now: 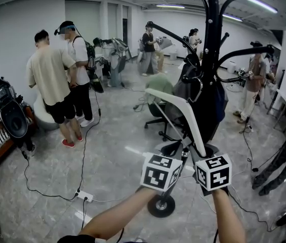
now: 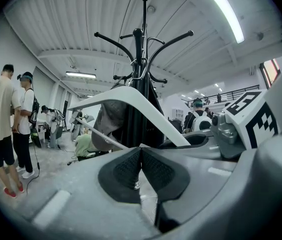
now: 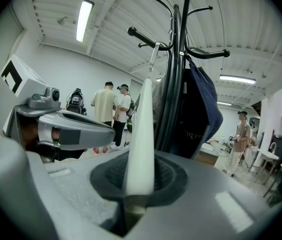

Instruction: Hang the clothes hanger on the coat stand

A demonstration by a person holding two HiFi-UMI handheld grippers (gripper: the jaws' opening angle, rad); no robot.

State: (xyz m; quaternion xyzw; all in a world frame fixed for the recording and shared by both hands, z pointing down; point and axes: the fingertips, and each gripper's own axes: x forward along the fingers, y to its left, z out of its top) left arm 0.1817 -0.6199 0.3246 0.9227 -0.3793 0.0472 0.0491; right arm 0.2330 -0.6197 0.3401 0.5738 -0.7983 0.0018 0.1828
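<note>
A black coat stand (image 1: 211, 44) rises at centre right, with dark clothes (image 1: 211, 108) hung on it. The white clothes hanger (image 1: 175, 110) slants up from my two grippers toward the stand. My right gripper (image 1: 202, 158) is shut on the hanger's white arm (image 3: 141, 134), which runs up between its pads (image 3: 168, 176). Its metal hook (image 3: 153, 59) reaches one peg (image 3: 148, 38) of the stand; I cannot tell whether it rests there. My left gripper (image 1: 180, 162) sits just left of the right one. The left gripper (image 2: 140, 159) has its pads together where the hanger's thin lower bar (image 2: 103, 134) meets them.
The stand's round base (image 1: 161, 205) is on the floor just below my hands. An office chair (image 1: 160, 116) stands behind the hanger. Two people (image 1: 62, 85) are at the left, others further back and at right. A power strip (image 1: 85, 196) and cables lie on the floor.
</note>
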